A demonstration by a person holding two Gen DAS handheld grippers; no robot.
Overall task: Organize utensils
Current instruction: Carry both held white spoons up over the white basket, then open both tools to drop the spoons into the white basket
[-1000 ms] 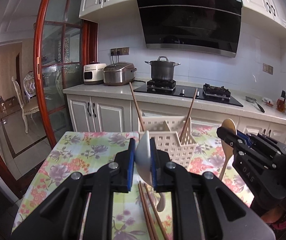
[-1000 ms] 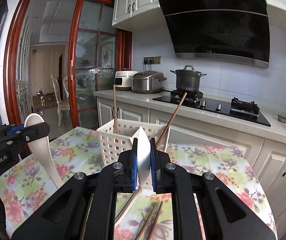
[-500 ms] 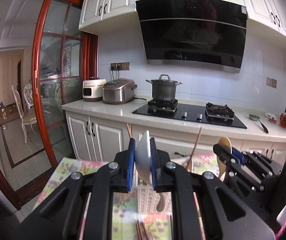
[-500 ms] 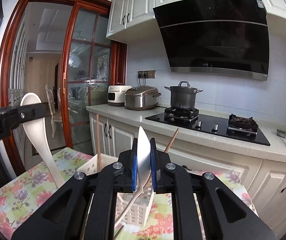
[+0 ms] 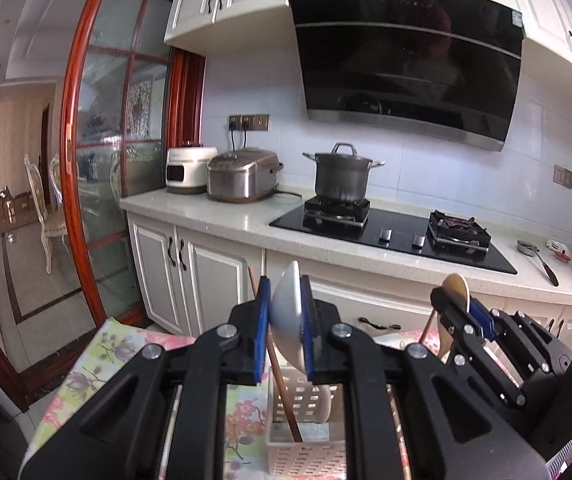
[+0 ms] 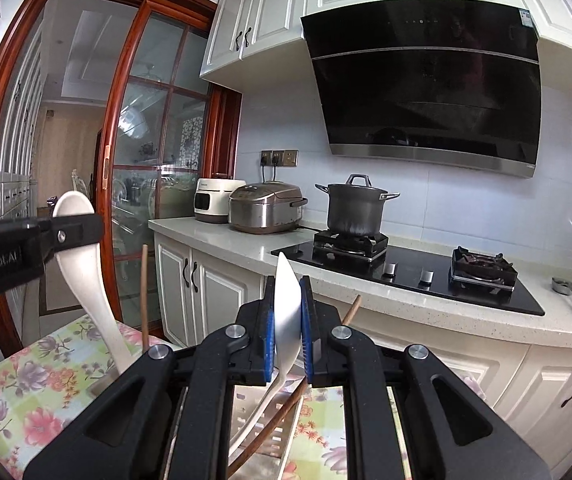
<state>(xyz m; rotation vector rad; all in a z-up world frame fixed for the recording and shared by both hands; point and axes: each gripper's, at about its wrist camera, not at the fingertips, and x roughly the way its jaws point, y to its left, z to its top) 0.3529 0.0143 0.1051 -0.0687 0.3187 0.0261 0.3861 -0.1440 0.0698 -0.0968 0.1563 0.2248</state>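
Observation:
My left gripper point(image 5: 286, 328) is shut on the bowl of a white spoon point(image 5: 288, 312), whose handle hangs down into the white slotted basket point(image 5: 306, 444). A brown chopstick point(image 5: 281, 384) leans in that basket. My right gripper point(image 6: 288, 328) is shut on a second white spoon point(image 6: 288, 304), its handle reaching down toward the basket point(image 6: 273, 412) just below. Each gripper shows in the other's view: the right gripper point(image 5: 452, 304) with its spoon point(image 5: 456, 286) at the right, the left gripper point(image 6: 81, 232) with its spoon point(image 6: 85, 276) at the left. Two chopsticks point(image 6: 144, 292) stick up from the basket.
The basket stands on a table with a floral cloth point(image 6: 45, 380). Behind it runs a white counter point(image 5: 213, 216) with a rice cooker point(image 5: 241, 176), a pot point(image 5: 342, 176) on the black hob, and a range hood above. A red-framed glass door point(image 5: 85, 160) is at the left.
Both grippers have moved forward and a little up with their spoons. The basket and table have dropped toward the bottom of both views, and the spoon handles now hang over the basket.

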